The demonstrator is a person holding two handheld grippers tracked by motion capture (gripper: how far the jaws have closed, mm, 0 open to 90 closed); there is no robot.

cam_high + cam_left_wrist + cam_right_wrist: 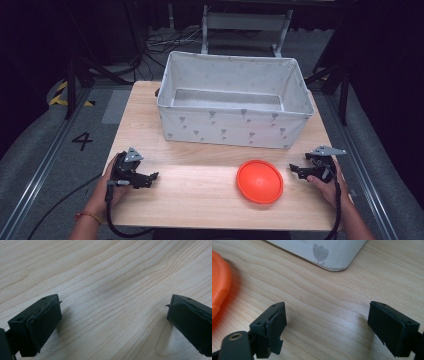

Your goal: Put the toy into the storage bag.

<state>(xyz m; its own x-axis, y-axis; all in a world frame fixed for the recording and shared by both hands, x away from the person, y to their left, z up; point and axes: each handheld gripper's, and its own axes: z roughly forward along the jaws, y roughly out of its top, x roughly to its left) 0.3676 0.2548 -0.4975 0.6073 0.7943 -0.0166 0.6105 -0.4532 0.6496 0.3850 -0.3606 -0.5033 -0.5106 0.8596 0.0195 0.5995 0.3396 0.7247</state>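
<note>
Centrally, toward the near edge of the pale, wood-grained tabletop point(200, 200), a round, smooth orange plastic disc point(260, 181) with a raised rim is lying flat, with bare wood showing all around it. Behind it, a rectangular white fabric bin point(232, 127) printed with small grey tulips is sitting with its soft walls standing open upward; its rounded lower corner is showing in the right gripper view. The right gripper point(296, 170) is resting low just beside the disc's right edge, not touching it, and its black jaws are standing wide apart with nothing between them. The left gripper point(152, 177) is sitting well apart from the disc near the tabletop's left edge, and its jaws are likewise spread wide over bare wood. A broad strip of open tabletop is lying between the two grippers.
</note>
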